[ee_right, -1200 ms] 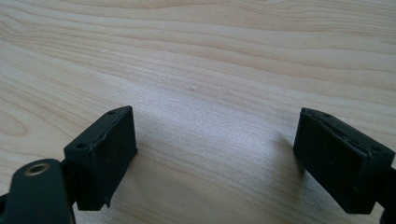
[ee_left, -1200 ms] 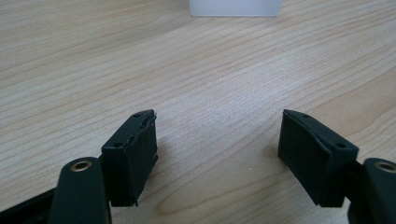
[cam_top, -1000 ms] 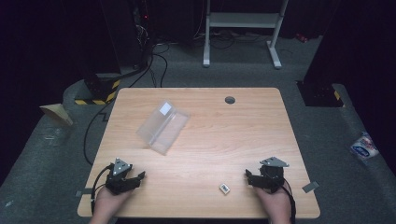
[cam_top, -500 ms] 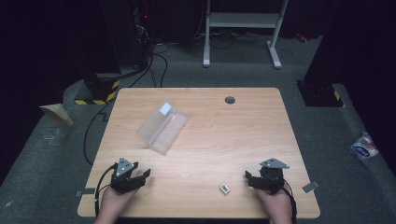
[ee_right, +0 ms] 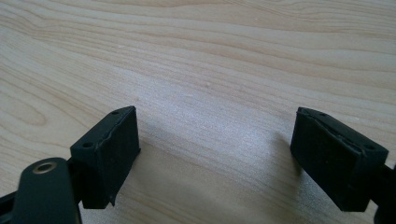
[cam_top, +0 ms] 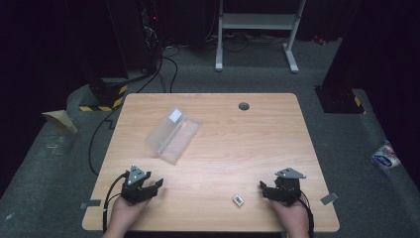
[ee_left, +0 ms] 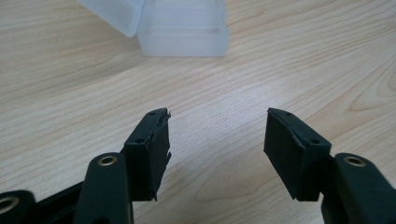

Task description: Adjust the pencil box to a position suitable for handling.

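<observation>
Wooden table, clear plastic case lying open — nothing visible inside

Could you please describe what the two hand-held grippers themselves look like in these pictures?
Both are black. The left hand-held gripper and the right hand-held gripper each carry a grey three-cornered plate on top and trail a black cable. Close up, each has two blocky black jaws with ribbed inner faces, small screw holes, and brass-coloured eyelets on the arms behind them.

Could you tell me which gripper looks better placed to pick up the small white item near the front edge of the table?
Probably the right gripper: the small white item lies just beside it, its jaws open. The left gripper sits farther off, facing the clear plastic box.
</observation>
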Tool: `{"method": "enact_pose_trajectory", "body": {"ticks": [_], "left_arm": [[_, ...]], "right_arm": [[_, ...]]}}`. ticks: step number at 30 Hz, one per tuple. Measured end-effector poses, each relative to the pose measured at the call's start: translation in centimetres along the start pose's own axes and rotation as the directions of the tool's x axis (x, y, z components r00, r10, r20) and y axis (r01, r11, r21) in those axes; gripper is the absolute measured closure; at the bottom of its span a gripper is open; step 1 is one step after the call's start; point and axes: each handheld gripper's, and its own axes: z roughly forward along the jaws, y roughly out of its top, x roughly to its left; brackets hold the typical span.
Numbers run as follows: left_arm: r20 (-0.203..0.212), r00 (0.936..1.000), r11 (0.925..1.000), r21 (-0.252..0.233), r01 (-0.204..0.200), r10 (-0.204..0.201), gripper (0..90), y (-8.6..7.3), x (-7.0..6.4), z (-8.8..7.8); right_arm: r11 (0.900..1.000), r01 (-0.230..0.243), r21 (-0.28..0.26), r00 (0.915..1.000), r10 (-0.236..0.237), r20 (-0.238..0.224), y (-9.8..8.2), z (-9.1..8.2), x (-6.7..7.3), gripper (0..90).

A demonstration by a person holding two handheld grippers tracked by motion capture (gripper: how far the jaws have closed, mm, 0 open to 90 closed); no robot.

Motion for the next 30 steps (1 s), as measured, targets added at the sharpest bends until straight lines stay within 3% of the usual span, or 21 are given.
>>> {"method": "enact_pose_trajectory", "body": {"ticks": [4, 9, 13, 16, 22, 26, 30], "left_arm": [[0.019, 0.9997, 0.9998, -0.008, 0.016, -0.016, 31.9, 0.6, -0.3, -0.2], [-0.046, 0.9984, 0.9994, 0.012, -0.032, 0.032, 35.9, 1.3, -0.7, 0.7], [-0.070, 0.9975, 0.9999, 0.003, -0.013, 0.013, 35.5, 2.4, -0.7, 1.3], [-0.070, 0.9976, 0.9999, 0.013, -0.004, 0.005, 35.8, 3.0, -0.7, 1.4], [-0.059, 0.9969, 0.9984, 0.019, 0.053, -0.052, 34.9, 3.8, -1.4, 2.3], [-0.080, 0.9960, 0.9992, 0.007, 0.040, -0.039, 36.1, 4.5, -1.6, 2.4], [-0.076, 0.9956, 0.9985, -0.015, 0.053, -0.054, 39.2, 5.0, -1.2, 2.8]], "right_arm": [[1.000, -0.012, 0.001, 0.9999, 0.012, 0.005, 0.0, 0.0, 0.0, 16.2], [1.000, -0.006, -0.003, 1.0000, 0.006, 0.005, 0.1, 0.1, 0.0, 16.4], [1.000, -0.009, 0.000, 0.9999, 0.009, 0.005, 0.1, 0.1, 0.0, 16.3], [1.000, -0.008, 0.001, 1.0000, 0.008, 0.000, 0.0, 0.0, 0.0, 16.3], [1.000, -0.006, 0.001, 1.0000, 0.006, -0.001, 0.0, 0.0, 0.0, 16.2], [1.000, -0.003, 0.000, 1.0000, 0.003, -0.003, 0.0, 0.0, -0.1, 16.2], [1.000, 0.003, 0.000, 1.0000, -0.003, -0.002, 0.0, 0.0, 0.0, 16.3]]}}
